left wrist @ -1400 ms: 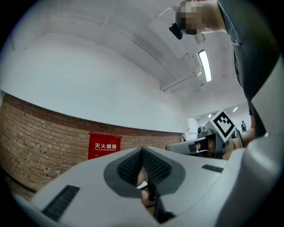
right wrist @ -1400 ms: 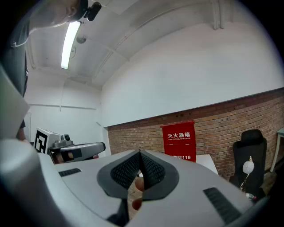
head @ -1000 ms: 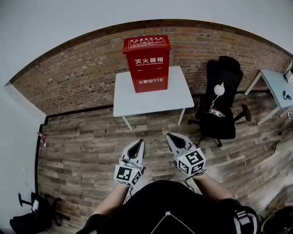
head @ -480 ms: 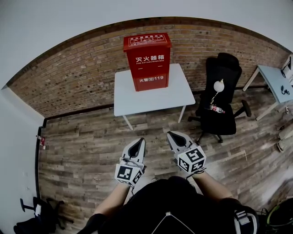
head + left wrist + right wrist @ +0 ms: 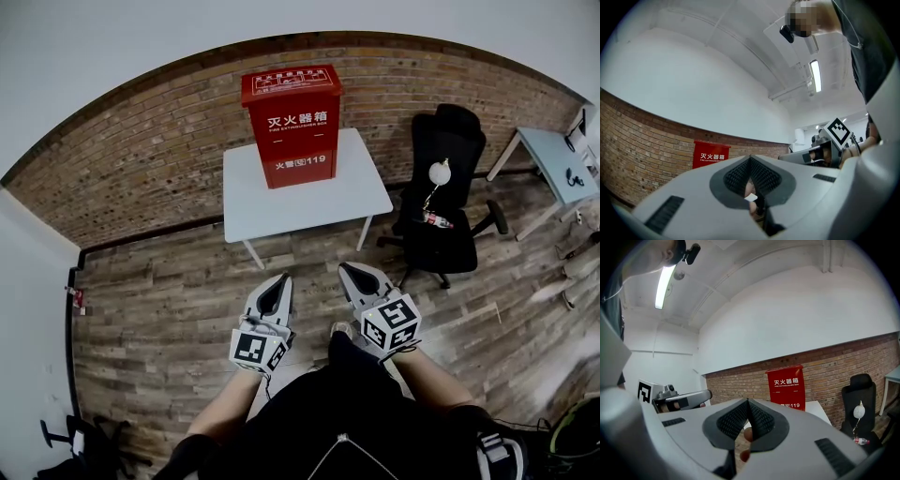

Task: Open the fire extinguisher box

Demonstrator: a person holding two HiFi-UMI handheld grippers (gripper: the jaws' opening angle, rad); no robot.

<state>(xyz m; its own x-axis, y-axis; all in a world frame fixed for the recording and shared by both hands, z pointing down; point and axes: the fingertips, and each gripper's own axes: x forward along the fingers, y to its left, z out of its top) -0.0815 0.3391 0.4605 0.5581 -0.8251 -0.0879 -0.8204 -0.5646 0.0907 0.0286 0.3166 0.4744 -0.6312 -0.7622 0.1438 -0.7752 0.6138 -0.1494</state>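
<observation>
The fire extinguisher box (image 5: 292,127) and table (image 5: 309,206) now appear slightly leftward and nearer.

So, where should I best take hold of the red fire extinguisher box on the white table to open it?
Probably the front lip of its top lid, approached from the front: the fire extinguisher box stands upright with its back toward the brick wall, and the lid overhangs slightly there. The hinges cannot be seen.
</observation>
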